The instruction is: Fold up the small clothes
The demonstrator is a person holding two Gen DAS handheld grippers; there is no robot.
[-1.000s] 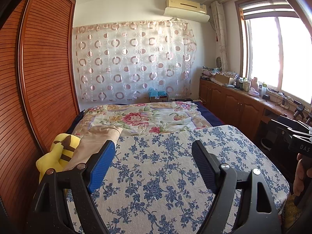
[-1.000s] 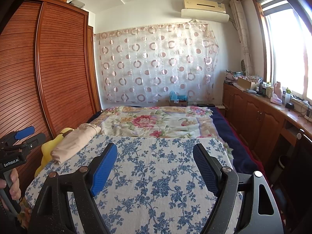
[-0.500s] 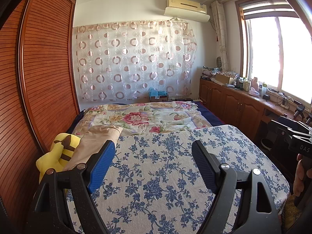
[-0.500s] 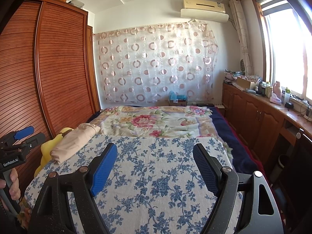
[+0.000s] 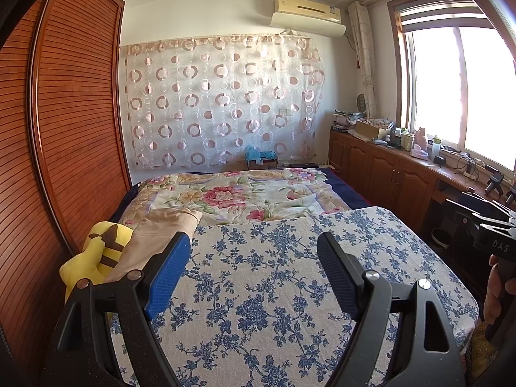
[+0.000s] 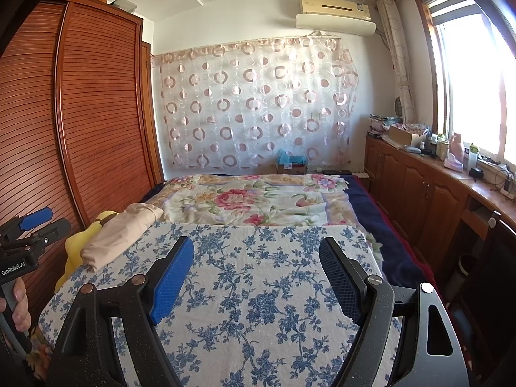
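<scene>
A beige garment (image 5: pixel 154 235) lies bunched at the left edge of the blue-flowered cover (image 5: pixel 290 290) on the bed, partly behind my left gripper's blue finger. In the right wrist view the same beige garment (image 6: pixel 119 235) sits far left on the blue-flowered cover (image 6: pixel 258 290), rolled up. My left gripper (image 5: pixel 253 245) hangs open over the cover with nothing between its fingers. My right gripper (image 6: pixel 256 248) is open too, over the bare middle of the cover, well to the right of the garment. Each view shows the other gripper at its edge, held in a hand.
A yellow plush toy (image 5: pixel 93 258) lies beside the garment against the slatted wooden wardrobe (image 5: pixel 64 129). Beyond the cover spreads a flowered quilt (image 5: pixel 245 196). Wooden cabinets (image 6: pixel 419 193) with clutter on top run along the right under the window. A small bin (image 5: pixel 441 237) stands by them.
</scene>
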